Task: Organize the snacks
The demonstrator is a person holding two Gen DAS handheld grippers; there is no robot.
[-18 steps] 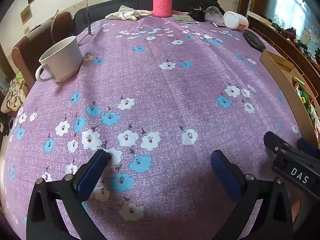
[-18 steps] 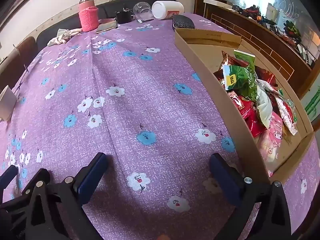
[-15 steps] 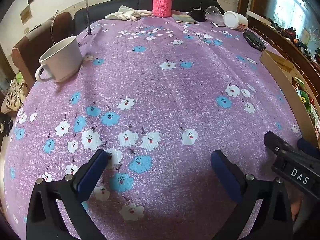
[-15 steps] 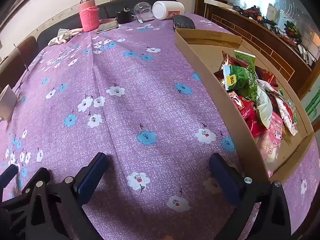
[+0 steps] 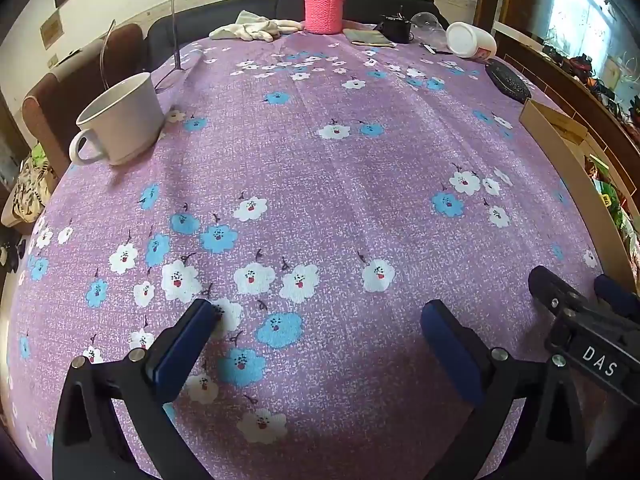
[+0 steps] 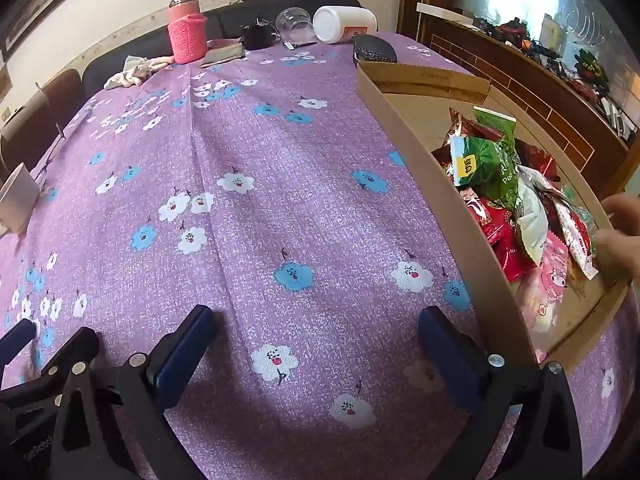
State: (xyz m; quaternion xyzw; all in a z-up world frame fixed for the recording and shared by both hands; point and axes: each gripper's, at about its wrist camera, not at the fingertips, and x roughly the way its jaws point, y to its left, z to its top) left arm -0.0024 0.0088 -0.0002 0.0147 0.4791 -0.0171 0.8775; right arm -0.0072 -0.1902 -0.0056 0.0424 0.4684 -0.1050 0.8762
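**Both tongs spread, snacks in the box to the right**

We hold the left tongs (image 5: pixel 320 320) and the right tongs (image 6: pixel 314 326) side by side over the tablecloth (image 5: pixel 320 168), both angled steeply down. We see each pair with its blue pads (image 5: pixel 188 344) spread wide and only cloth between them. Nothing is pinched.

We locate the snacks (image 6: pixel 516 200) in a heap inside the box (image 6: pixel 460 216), a shallow cardboard tray lying at the right of the cloth. In the right wrist view the heap sits ahead and to the right of the right tongs, apart from them, with the box wall between. The right pad of these tongs sits near the wall at the box's near corner. A green packet (image 6: pixel 486 162) lies on top of the heap, with red and pink packets below it. Fingers (image 6: pixel 618 236) of a hand show at the box's far rim.

In the left wrist view the box (image 5: pixel 576 176) runs along the right edge, well apart from the left tongs, and the right tongs (image 5: pixel 580 312) show between them. A mug (image 5: pixel 120 120) stands far left.
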